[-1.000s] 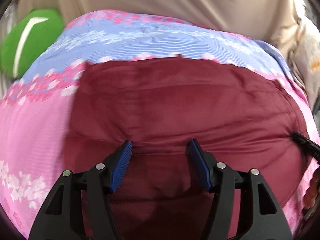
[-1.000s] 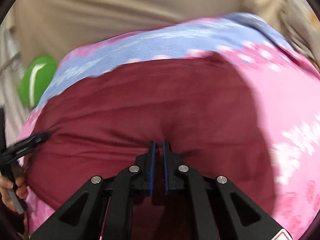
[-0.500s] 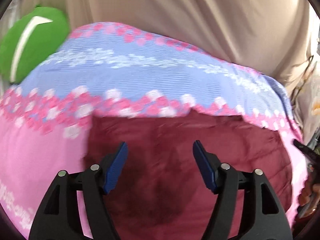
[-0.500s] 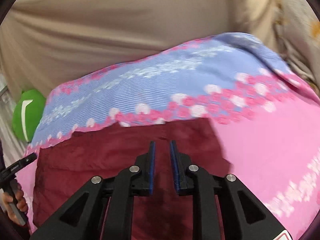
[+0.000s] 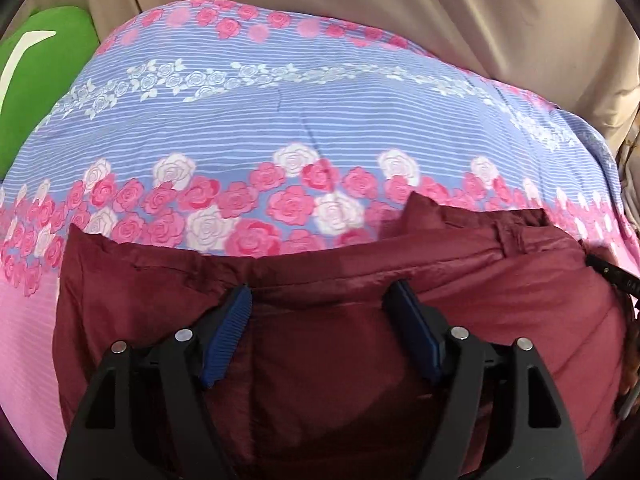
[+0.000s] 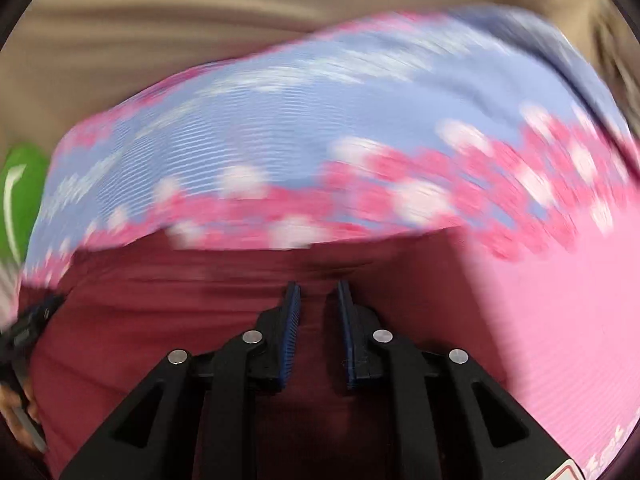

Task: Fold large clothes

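Since a second ago both views have drawn back toward the near side, so far more of the rose-printed bedspread (image 5: 280,128) shows above the maroon garment (image 5: 360,360), whose top edge now sits at mid-frame instead of near the top. That garment lies flat in the lower half of the left wrist view, already doubled, with a folded edge running across just above the fingertips and a small corner poking up at right of centre. It rests on the bedspread, which gives a broad soft surface for laying big pieces out. Over it hovers the left gripper (image 5: 324,320); its jaws have just been opening and stand wide, with nothing pinched between them, cloth only beneath. In the blurred right wrist view, the right gripper (image 6: 318,312) has its jaws parted by a narrow gap after a slight closing, and no fabric is visibly caught there. Both tools seem to have let go after laying the fold. A green cushion (image 5: 40,80) sits at upper left, and beige curtain (image 5: 440,12) hangs behind.
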A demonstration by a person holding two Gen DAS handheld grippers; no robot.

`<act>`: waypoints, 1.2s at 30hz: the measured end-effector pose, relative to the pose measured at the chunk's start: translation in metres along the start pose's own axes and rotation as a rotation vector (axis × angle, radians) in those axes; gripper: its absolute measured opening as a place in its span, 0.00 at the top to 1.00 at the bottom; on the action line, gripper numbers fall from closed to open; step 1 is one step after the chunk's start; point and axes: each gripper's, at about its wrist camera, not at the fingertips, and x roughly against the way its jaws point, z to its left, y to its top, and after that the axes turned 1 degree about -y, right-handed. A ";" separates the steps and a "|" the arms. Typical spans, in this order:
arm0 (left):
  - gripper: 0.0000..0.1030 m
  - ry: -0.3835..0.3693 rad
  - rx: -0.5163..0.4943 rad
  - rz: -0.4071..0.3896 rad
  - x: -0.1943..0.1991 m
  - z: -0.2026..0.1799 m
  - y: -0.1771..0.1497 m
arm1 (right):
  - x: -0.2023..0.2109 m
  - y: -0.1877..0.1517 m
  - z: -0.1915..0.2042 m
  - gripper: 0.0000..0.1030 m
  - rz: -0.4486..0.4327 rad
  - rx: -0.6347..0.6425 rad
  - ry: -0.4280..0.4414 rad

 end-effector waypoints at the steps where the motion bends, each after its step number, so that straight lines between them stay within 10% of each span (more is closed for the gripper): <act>1: 0.31 0.007 0.007 -0.004 0.000 0.002 0.000 | -0.001 0.000 -0.010 0.86 0.001 -0.021 -0.026; 9: 0.33 0.204 -0.016 -0.061 0.031 0.028 -0.002 | 0.025 -0.008 -0.023 0.85 -0.048 -0.031 -0.145; 20: 0.27 0.055 -0.034 0.006 0.086 0.011 -0.069 | 0.101 -0.102 0.109 0.77 -0.064 0.297 0.146; 24: 0.18 0.083 -0.045 -0.023 0.081 0.009 -0.079 | 0.081 -0.129 0.135 0.76 -0.029 0.372 0.122; 36: 0.09 0.113 -0.041 -0.049 0.073 0.013 -0.082 | 0.096 -0.107 0.157 0.76 -0.070 0.330 0.175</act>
